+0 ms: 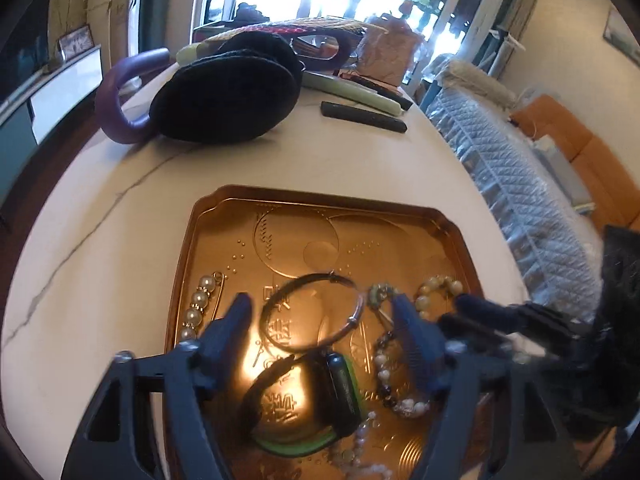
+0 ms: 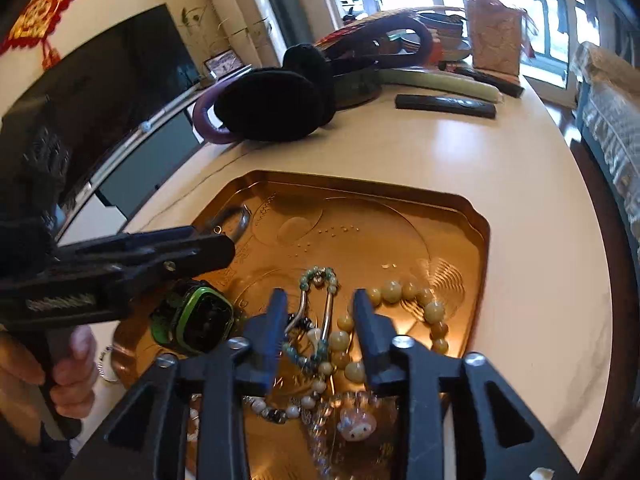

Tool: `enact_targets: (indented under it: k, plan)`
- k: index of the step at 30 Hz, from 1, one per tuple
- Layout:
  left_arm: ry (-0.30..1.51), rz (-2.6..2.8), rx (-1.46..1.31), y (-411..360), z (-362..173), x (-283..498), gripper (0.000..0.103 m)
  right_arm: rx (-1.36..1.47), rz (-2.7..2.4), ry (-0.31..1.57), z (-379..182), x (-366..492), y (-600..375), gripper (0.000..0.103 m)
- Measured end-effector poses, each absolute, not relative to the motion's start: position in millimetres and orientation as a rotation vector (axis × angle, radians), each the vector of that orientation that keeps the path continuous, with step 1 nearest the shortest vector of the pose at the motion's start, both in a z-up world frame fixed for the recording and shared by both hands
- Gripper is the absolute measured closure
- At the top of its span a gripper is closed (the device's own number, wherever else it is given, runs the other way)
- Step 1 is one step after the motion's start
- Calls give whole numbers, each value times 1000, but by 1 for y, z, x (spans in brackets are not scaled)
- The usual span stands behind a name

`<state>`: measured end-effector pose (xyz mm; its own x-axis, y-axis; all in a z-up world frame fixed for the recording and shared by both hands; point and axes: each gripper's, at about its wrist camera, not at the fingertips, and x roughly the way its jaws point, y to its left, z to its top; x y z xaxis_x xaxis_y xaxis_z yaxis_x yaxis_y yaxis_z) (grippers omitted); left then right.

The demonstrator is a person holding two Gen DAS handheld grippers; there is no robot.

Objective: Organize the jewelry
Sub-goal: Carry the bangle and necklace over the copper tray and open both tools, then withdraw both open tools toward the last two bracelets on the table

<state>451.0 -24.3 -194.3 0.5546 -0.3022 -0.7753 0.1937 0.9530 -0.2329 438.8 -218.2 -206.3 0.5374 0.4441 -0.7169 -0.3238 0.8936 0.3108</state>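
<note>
A gold tray (image 1: 320, 204) (image 2: 476, 216) on the pale table holds jewelry. My left gripper (image 1: 324, 312) is open above a thin metal bangle (image 1: 352, 280) and a green-and-black watch (image 1: 340, 392) (image 2: 196, 316). A pearl pin (image 1: 198, 308) lies at the tray's left. My right gripper (image 2: 320, 300) is open over a green-beaded clasp (image 2: 318, 276), with a yellow bead bracelet (image 2: 434, 310) (image 1: 438, 284) around its right finger. Mixed bead strands (image 1: 384, 376) (image 2: 304, 400) and a pink charm (image 2: 356, 424) lie near the front. Neither gripper holds anything.
Black earmuffs (image 1: 228, 92) (image 2: 272, 104) with a purple band (image 1: 116, 96), a dark bar (image 1: 364, 117) (image 2: 444, 104), a pale green stick (image 1: 352, 92), a woven bag and a gift bag (image 2: 496, 40) lie at the table's far end. The left gripper's body (image 2: 120, 264) crosses the right wrist view.
</note>
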Motion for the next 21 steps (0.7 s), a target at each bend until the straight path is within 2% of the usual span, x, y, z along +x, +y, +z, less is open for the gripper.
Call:
enact_targets:
  k: [1, 4, 7, 10, 16, 21]
  plan:
    - [931, -289, -101, -28, -193, 446, 14, 187, 451, 891, -204, 433, -226, 68]
    - [907, -237, -51, -32, -188, 432, 12, 261, 445, 889, -191, 416, -244, 68]
    - [884, -206, -137, -25, -176, 408, 10, 184, 443, 851, -173, 404, -244, 65]
    - [861, -183, -186, -25, -161, 380, 10, 157, 429, 836, -163, 393, -245, 60]
    - [758, -152, -93, -25, -110, 320, 10, 264, 483, 845, -140, 364, -250, 56]
    - [713, -121, -45, 3, -100, 277, 10, 237, 526, 797, -125, 322, -236, 54]
